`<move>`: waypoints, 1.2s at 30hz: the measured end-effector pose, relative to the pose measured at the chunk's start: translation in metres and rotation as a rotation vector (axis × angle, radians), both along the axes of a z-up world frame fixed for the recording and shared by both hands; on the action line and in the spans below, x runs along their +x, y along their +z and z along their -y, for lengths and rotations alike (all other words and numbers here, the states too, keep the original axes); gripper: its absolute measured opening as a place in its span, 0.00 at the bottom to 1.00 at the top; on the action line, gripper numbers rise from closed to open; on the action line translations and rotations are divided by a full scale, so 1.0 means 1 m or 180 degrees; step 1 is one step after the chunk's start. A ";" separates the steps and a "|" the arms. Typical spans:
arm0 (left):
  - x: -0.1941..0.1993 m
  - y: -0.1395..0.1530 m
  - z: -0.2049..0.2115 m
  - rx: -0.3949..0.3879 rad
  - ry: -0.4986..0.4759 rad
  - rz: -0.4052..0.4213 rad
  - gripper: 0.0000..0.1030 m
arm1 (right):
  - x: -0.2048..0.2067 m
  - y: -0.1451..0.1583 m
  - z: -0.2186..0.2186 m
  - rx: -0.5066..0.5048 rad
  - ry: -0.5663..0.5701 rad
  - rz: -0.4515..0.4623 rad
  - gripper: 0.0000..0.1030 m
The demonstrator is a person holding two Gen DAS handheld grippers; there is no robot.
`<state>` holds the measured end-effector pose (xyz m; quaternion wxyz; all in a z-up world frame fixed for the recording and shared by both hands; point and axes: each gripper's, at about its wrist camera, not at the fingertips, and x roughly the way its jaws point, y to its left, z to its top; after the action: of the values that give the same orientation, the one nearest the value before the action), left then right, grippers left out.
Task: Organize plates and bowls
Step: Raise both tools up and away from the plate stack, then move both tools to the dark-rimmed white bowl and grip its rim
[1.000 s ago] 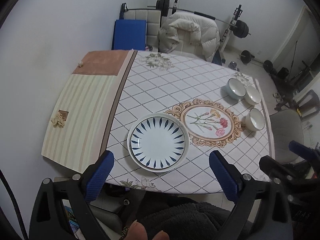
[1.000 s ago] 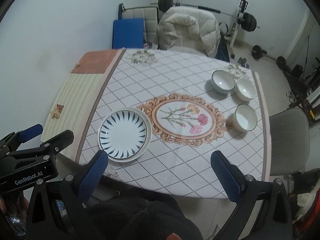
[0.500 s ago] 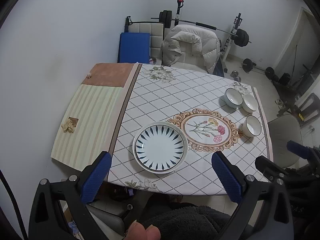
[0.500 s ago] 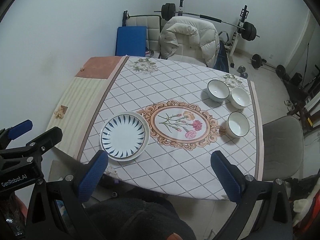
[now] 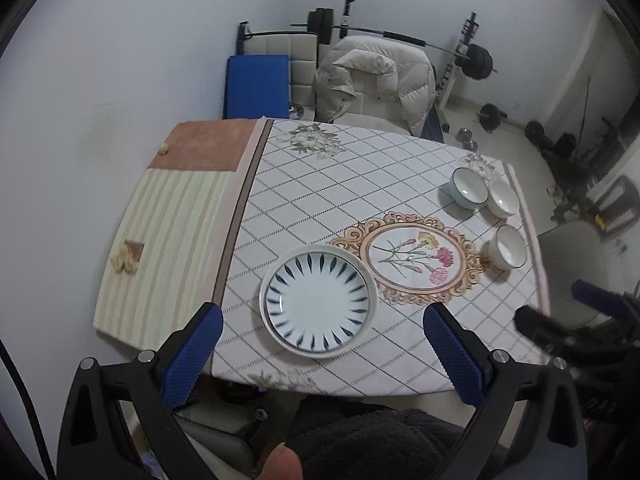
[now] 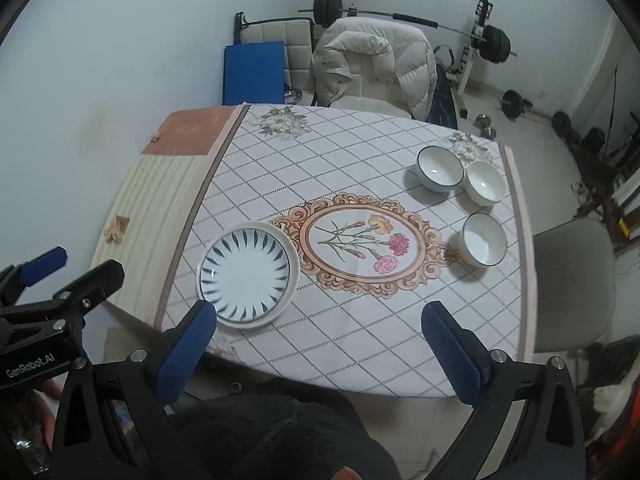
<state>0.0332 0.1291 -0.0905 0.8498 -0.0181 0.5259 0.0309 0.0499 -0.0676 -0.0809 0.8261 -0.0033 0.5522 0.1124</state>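
Note:
A white plate with blue leaf marks (image 5: 319,300) (image 6: 249,274) lies near the table's front edge. Three white bowls stand at the right side: a grey-rimmed one (image 5: 467,188) (image 6: 440,168), one beside it (image 5: 503,198) (image 6: 485,182), and one nearer (image 5: 509,247) (image 6: 484,239). My left gripper (image 5: 320,344) is open and empty, high above the front edge over the plate. My right gripper (image 6: 320,344) is open and empty, high above the front edge, right of the plate. Each gripper shows in the other's view: the left (image 6: 44,284), the right (image 5: 572,312).
The table (image 5: 360,184) has a checked cloth with a flower medallion (image 6: 360,240) and a striped mat (image 5: 168,240) at its left. A chair with a white jacket (image 6: 376,68) stands behind, a grey chair (image 6: 572,280) at the right. Gym weights (image 6: 492,40) line the back wall.
Both grippers rose and pulled back from the table, so it looks smaller and farther. The plate and bowls have not moved. Both grippers stay open.

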 end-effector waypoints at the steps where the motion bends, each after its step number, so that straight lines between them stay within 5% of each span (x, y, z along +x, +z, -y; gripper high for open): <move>1: 0.007 -0.003 0.003 0.0051 -0.0048 0.0021 1.00 | 0.008 -0.006 0.005 0.0045 -0.0077 -0.0022 1.00; 10: 0.094 -0.054 0.071 0.0060 -0.0705 0.0010 1.00 | 0.058 -0.066 0.095 0.0041 -0.0967 -0.0252 1.00; 18: 0.190 -0.129 0.185 0.0071 -0.0991 -0.0473 1.00 | 0.112 -0.128 0.230 0.0113 -0.1544 -0.0426 1.00; 23: 0.242 -0.185 0.268 -0.0163 -0.1227 -0.0902 1.00 | 0.158 -0.183 0.297 0.0287 -0.1608 -0.0664 1.00; 28: 0.279 -0.241 0.329 -0.0450 -0.1353 -0.1310 0.76 | 0.206 -0.250 0.343 0.0539 -0.1490 -0.1017 0.99; 30: 0.289 -0.263 0.346 -0.0530 -0.1378 -0.1493 0.61 | 0.220 -0.273 0.354 0.0563 -0.1428 -0.1132 0.90; 36: 0.300 -0.299 0.372 -0.0556 -0.1473 -0.1730 0.58 | 0.246 -0.330 0.367 0.0590 -0.1249 -0.1496 0.55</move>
<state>0.3331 -0.2430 -0.3893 0.6589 0.0378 0.7232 -0.2035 0.2963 -0.4342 -0.4106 0.6786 0.2046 0.7054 -0.0016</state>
